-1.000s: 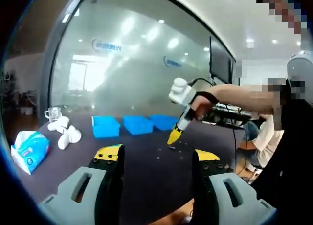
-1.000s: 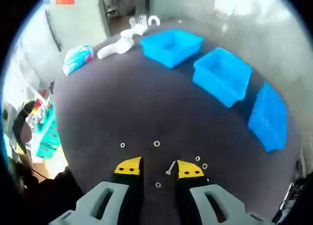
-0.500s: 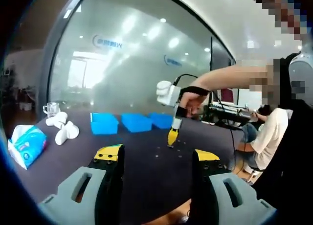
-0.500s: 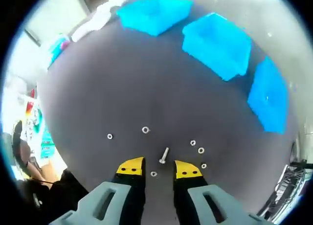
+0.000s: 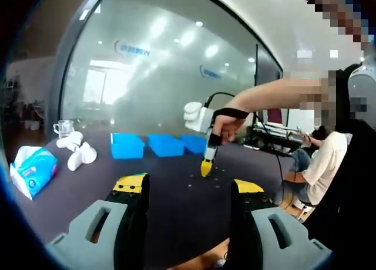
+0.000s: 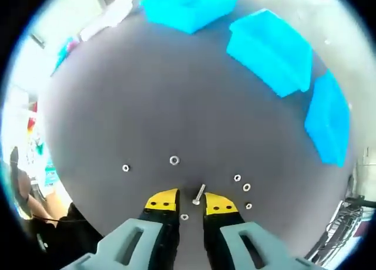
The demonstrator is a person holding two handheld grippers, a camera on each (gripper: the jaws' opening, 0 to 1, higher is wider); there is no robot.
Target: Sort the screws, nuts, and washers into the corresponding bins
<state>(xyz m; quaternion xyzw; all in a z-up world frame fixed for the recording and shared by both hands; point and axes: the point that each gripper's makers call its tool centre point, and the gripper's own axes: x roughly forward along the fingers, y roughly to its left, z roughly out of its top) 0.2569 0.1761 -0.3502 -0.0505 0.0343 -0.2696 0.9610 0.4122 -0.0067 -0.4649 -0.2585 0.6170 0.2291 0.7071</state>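
On the dark table lies a small screw (image 6: 199, 193), its near end just between the yellow tips of my right gripper (image 6: 191, 202), which is open and close above the table. Loose nuts and washers lie around it: one ahead (image 6: 174, 160), one to the left (image 6: 125, 168), a few to the right (image 6: 247, 187), one between the jaws (image 6: 184, 216). Three blue bins (image 6: 273, 44) stand in a row beyond. My left gripper (image 5: 189, 186) hovers open and holds nothing. From there the right gripper (image 5: 205, 167) points down at the table, with the blue bins (image 5: 164, 145) behind it.
A blue tissue pack (image 5: 32, 170), white objects (image 5: 79, 155) and a glass mug (image 5: 63, 128) sit at the table's left end. A glass wall stands behind the table. A person's arm (image 5: 264, 100) reaches in from the right, and another person sits behind (image 5: 320, 164).
The right gripper has come down and forward, so the screw now lies at its tips, and its jaws have narrowed slightly. The left gripper has hardly moved.
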